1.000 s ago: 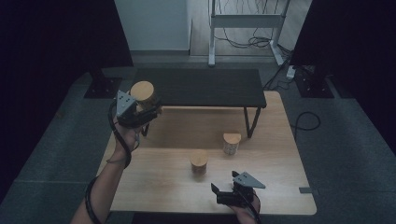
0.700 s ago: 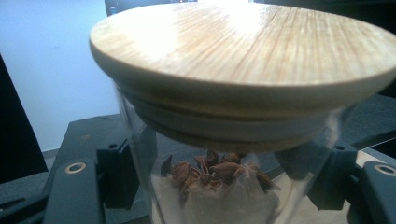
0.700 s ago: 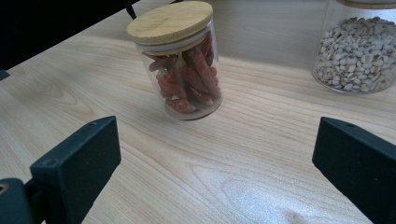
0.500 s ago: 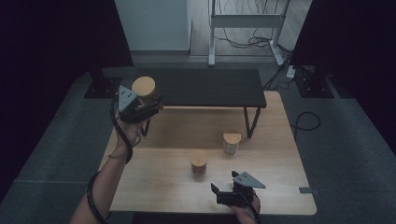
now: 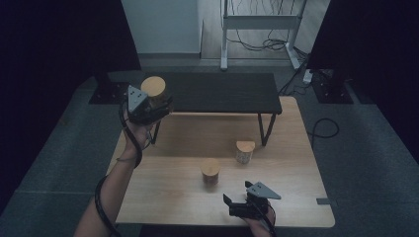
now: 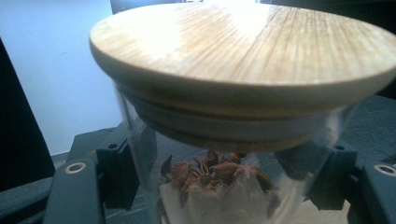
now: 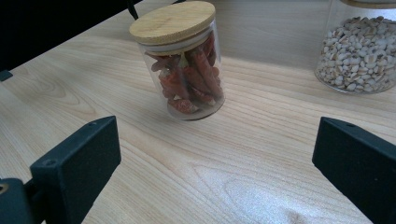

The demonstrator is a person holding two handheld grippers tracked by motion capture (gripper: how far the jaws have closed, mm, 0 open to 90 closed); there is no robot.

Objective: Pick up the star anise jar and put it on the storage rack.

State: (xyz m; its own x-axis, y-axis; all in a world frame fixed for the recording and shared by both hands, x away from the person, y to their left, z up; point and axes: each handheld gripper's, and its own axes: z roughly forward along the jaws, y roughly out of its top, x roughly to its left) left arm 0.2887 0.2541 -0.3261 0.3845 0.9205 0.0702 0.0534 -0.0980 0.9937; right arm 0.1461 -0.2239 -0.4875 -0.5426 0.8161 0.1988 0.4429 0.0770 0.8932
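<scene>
A light wooden table (image 5: pixel 163 197) takes up the middle of the scene, and a low black bench (image 5: pixel 222 94) stands across its far edge. Above the bench's left end, held clear of every surface, the left gripper (image 5: pixel 157 103) pinches a glass jar of star anise (image 6: pixel 219 182) between its two jaws; the jar's round wooden lid (image 6: pixel 243 46) sits above the jaws and tilts slightly. At the table's near edge, right of centre, the right gripper (image 5: pixel 234 207) lies low over the wood with its jaws spread wide and nothing between them. Just beyond it, near the table's middle, stands a lidded jar of red chillies (image 7: pixel 187 70), apart from the jaws. Farther off and to the right of that one stands a jar of pale beans (image 7: pixel 357 51).
</scene>
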